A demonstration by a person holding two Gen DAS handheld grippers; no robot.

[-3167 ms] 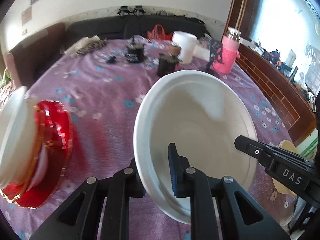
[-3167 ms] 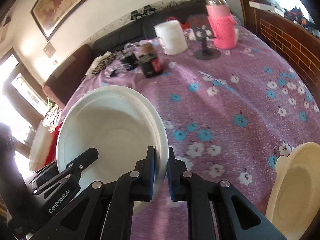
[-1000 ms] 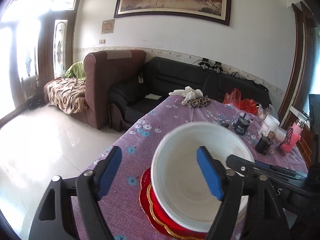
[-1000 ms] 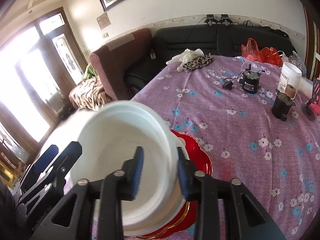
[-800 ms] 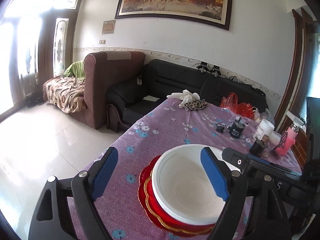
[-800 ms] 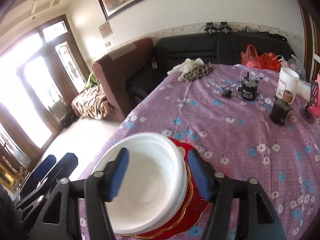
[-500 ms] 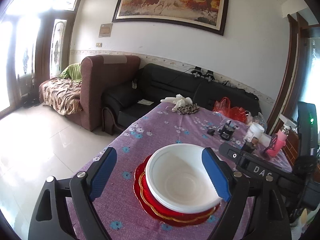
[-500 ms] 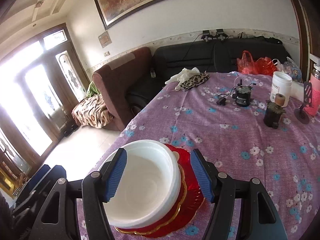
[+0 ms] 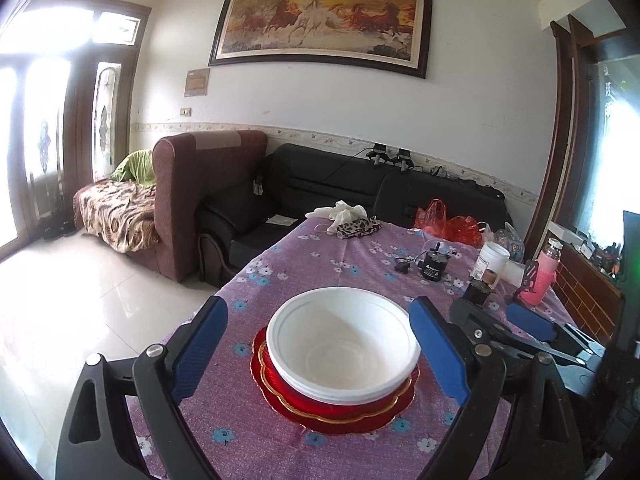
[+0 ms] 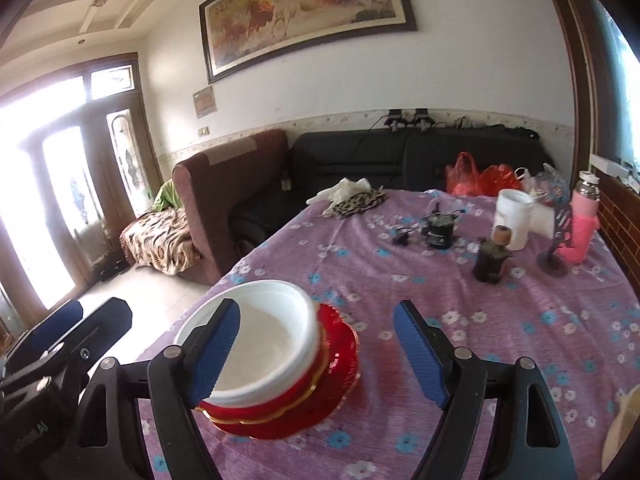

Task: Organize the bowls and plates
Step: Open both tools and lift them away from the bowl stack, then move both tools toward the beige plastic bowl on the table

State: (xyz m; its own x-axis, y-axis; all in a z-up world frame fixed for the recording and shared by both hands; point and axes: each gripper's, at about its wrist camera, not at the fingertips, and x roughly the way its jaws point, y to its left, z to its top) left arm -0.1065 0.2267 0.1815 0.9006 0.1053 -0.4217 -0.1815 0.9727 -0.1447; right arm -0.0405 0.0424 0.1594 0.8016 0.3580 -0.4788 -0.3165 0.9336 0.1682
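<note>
White bowl [image 9: 342, 344] on red plates [image 9: 336, 408]; both grippers [image 9: 320, 344] [image 10: 316, 352] empty, jaws opening wide

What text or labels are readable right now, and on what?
No text reads clearly.
Painting: characters along its top edge, too small to read.
White jar: label blurred.
Black device: small white print, illegible.
</note>
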